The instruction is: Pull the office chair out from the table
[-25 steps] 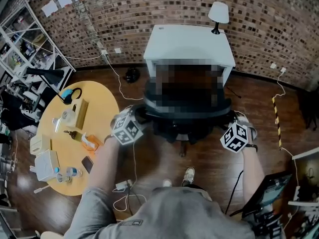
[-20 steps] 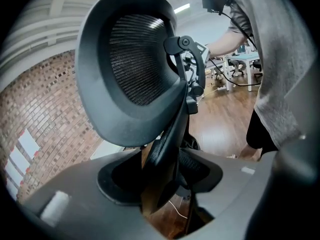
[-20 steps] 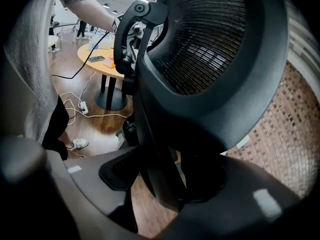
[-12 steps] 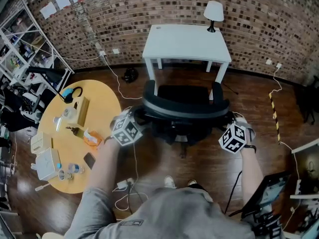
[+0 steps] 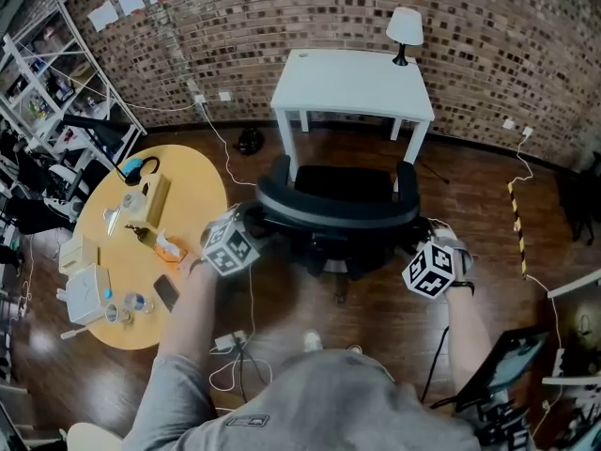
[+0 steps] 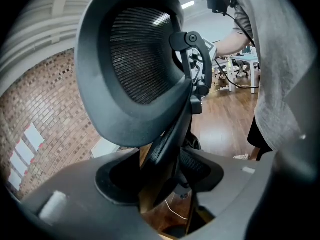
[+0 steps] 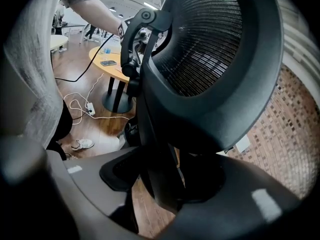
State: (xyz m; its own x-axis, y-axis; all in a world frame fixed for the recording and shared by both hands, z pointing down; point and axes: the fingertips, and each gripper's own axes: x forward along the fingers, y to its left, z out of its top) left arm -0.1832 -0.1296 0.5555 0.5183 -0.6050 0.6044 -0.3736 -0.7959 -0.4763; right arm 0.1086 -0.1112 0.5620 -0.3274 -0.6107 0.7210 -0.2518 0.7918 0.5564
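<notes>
The black mesh-backed office chair stands in front of the white table, its seat out from under the tabletop. My left gripper holds the left edge of the backrest and my right gripper holds the right edge. In the left gripper view the backrest's rim runs between the jaws of the left gripper, which are opening slightly. In the right gripper view the rim sits between the jaws of the right gripper, which are closing slightly. The chair's base is mostly hidden under the seat.
A round yellow table with small objects stands at the left, metal shelving behind it. A white lamp sits on the white table. Cables and a power strip lie on the wood floor by the person's feet. A brick wall runs behind.
The chair and both grippers have come back toward the person, away from the white table. More of the seat shows in front of the table.
</notes>
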